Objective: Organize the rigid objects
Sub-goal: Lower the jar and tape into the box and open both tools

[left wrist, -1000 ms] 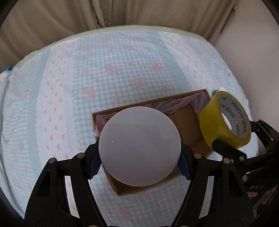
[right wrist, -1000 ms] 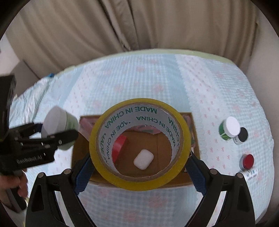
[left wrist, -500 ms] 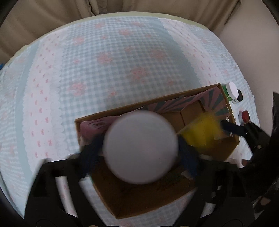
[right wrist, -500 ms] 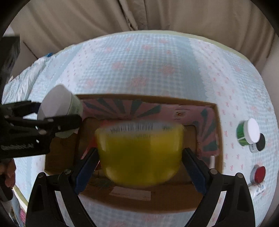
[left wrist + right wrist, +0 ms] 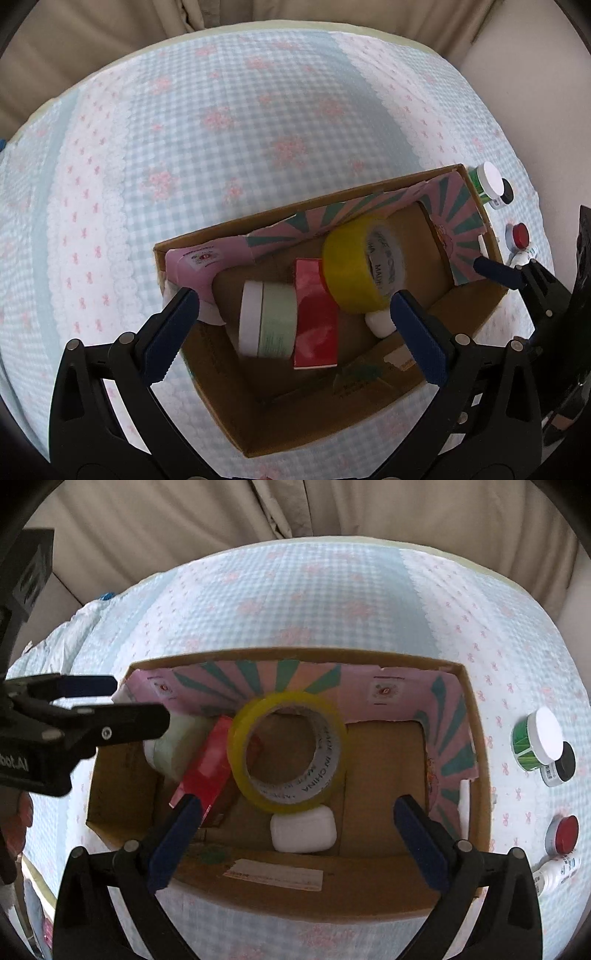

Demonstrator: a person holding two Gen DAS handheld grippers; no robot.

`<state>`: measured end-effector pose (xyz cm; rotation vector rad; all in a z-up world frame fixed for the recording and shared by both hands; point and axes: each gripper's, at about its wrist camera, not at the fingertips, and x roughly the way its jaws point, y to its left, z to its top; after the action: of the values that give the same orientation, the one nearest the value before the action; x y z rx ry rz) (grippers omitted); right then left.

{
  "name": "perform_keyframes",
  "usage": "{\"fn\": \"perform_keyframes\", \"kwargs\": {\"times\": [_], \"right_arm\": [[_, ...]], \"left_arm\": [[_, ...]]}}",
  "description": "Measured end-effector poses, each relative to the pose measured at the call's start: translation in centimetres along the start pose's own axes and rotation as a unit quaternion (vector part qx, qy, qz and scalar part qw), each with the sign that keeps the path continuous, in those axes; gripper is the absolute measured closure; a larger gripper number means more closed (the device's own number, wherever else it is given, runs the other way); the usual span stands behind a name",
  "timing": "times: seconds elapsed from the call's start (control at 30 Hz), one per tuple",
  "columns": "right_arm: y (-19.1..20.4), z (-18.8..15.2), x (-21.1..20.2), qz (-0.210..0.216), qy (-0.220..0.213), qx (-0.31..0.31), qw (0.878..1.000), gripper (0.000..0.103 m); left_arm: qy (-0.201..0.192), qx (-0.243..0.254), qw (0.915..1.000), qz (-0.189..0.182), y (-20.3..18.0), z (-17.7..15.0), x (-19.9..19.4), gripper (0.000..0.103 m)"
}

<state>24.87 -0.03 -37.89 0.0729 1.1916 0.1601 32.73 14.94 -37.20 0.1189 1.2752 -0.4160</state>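
Both tools spread, empty: left tool (image 5: 291, 306), right tool (image 5: 295, 808). Tape roll (image 5: 288, 755) on edge in box (image 5: 295, 655), leaning toward 9 o'clock; risk: rolling if nudged

Each gripper consists of a matte black plastic frame with two triangular, open-truss fingers. The left gripper (image 5: 295, 317) and right gripper (image 5: 297, 825) carry dark blue ribbed pads (image 5: 421, 334) on the inner finger faces. Round silver screw heads are set at the finger joints. Seen from the right wrist, the left unit's body bears white lettering, partly cut off. Bare skin of the left hand (image 5: 20, 821) shows behind it.
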Motion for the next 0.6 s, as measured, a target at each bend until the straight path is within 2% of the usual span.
{"fn": "perform_keyframes", "kwargs": {"times": [0.4, 0.6], "right_arm": [[0.6, 0.4, -3.3, -0.012, -0.018, -0.002, 1.0, 0.0], [0.7, 1.0, -7.4, -0.017, -0.037, 0.018, 0.999, 0.0]], "left_arm": [[-0.034, -0.001, 0.9994, 0.006, -0.9, -1.4, -4.4, 0.0], [-0.067, -0.01, 0.9976, 0.011, -1.6, -2.6, -9.6, 0.0]]}}
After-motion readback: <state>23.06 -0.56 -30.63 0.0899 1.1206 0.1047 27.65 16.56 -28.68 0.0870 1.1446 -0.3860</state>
